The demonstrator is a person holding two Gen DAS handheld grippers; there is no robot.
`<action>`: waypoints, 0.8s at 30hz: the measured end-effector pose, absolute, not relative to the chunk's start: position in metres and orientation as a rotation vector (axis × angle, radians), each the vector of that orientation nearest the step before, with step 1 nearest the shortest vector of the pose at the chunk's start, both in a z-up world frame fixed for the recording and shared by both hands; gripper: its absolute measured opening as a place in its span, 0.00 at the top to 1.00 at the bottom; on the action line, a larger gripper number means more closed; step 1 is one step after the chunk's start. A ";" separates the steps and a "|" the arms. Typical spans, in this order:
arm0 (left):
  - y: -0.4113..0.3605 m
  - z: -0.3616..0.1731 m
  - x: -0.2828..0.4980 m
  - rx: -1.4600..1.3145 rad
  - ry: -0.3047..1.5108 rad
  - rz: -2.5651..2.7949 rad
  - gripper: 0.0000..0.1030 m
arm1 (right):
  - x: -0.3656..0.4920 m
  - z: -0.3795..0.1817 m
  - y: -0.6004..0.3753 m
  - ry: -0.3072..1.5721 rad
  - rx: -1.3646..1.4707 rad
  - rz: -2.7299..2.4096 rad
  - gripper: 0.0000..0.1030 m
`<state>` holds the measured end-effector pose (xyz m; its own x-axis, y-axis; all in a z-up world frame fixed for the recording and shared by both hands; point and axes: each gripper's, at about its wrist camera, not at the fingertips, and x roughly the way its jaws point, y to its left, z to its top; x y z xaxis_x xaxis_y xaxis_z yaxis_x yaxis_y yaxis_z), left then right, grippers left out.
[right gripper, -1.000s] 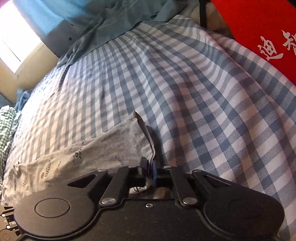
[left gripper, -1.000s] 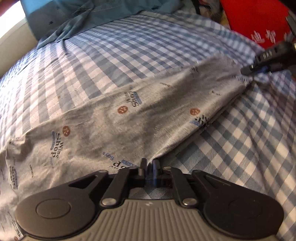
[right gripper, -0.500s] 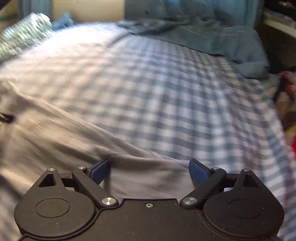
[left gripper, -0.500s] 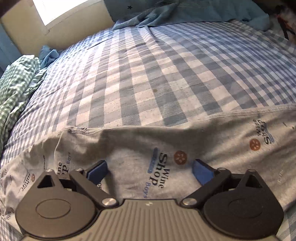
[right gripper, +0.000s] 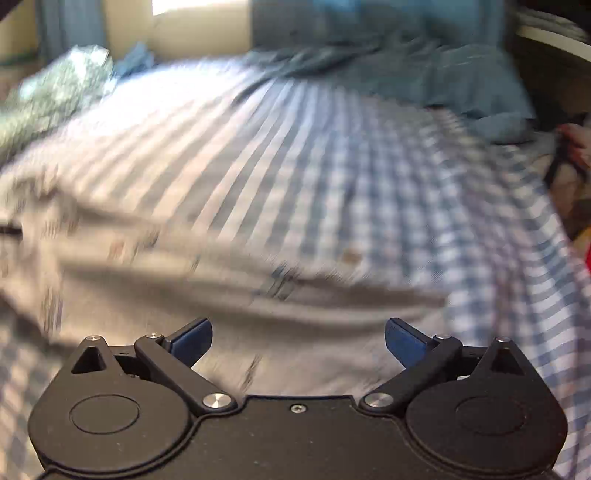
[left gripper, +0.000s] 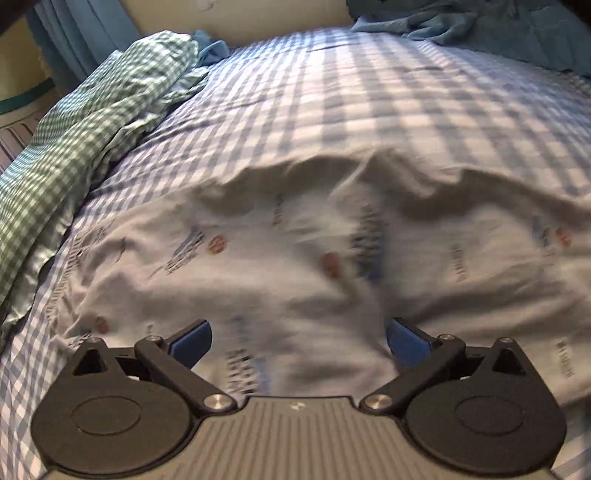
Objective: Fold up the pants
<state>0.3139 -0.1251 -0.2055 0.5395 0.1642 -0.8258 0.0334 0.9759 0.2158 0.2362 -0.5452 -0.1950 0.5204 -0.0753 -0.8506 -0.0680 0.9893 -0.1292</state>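
The grey printed pants (left gripper: 295, 258) lie rumpled across the blue checked bed sheet (left gripper: 369, 92). My left gripper (left gripper: 298, 341) is open and empty just above the pants, its blue pads (left gripper: 192, 339) spread wide. In the right wrist view the pants (right gripper: 221, 302) show blurred, with their right end near the middle. My right gripper (right gripper: 298, 339) is open and empty over that end, its blue pads (right gripper: 402, 339) apart.
A green checked cloth (left gripper: 74, 140) is bunched at the bed's left edge. A blue-grey garment (left gripper: 498, 29) lies at the far right of the bed; it also shows in the right wrist view (right gripper: 424, 74). The bed's right edge (right gripper: 561, 221) drops off beside dark clutter.
Both grippers were shut on the pants' edge a second ago. They have opened, let go, and swung to look left along the bed. The pants now lie looser and wrinkled.
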 end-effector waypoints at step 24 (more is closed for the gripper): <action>-0.012 -0.195 0.428 0.392 0.835 -0.459 0.00 | 0.522 -0.195 -0.278 1.238 0.626 0.567 0.39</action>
